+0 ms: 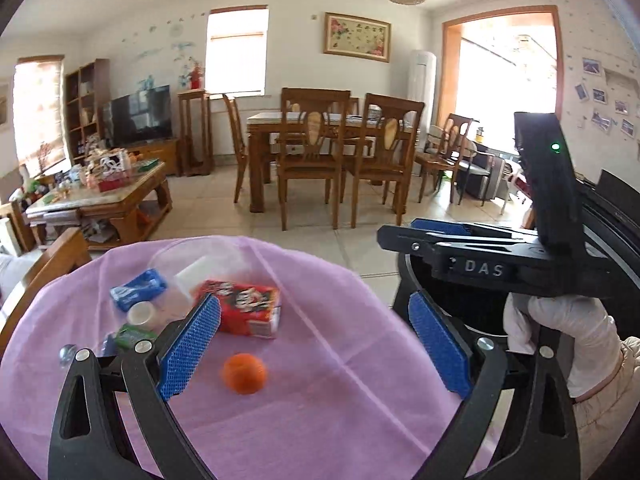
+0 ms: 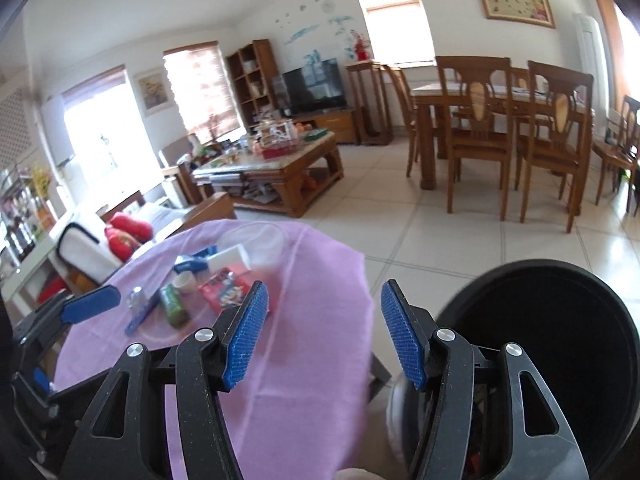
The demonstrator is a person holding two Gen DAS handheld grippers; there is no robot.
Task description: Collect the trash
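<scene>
While the left gripper (image 1: 314, 344) hangs over the bench (image 1: 320, 400) with its jaws spread wide and nothing between them, an orange (image 1: 244, 373) lies on the pink cloth (image 1: 340, 320) just below and between the blue pads (image 1: 190, 346). At ten o'clock from the orange sits the rest of the trash: a red carton (image 1: 240, 308) nearest, a blue wrapper (image 1: 138, 289) and a white cap (image 1: 141, 314) further left, a green packet (image 1: 130, 336) partly hidden behind the left finger, and a clear cup (image 1: 200, 260) lying on its side at the far edge with a white box (image 1: 196, 276) beside it.

The right gripper (image 2: 322, 330) is held off the bench's right edge, its jaws also spread and holding nothing; in the left view it shows at three o'clock, gripped by a gloved hand (image 1: 560, 336). A black bin (image 2: 540, 328) stands on the floor at four o'clock from the bench, its mouth open just right of the right gripper. From the right view the carton (image 2: 224, 288) is partly behind the near pad.
</scene>
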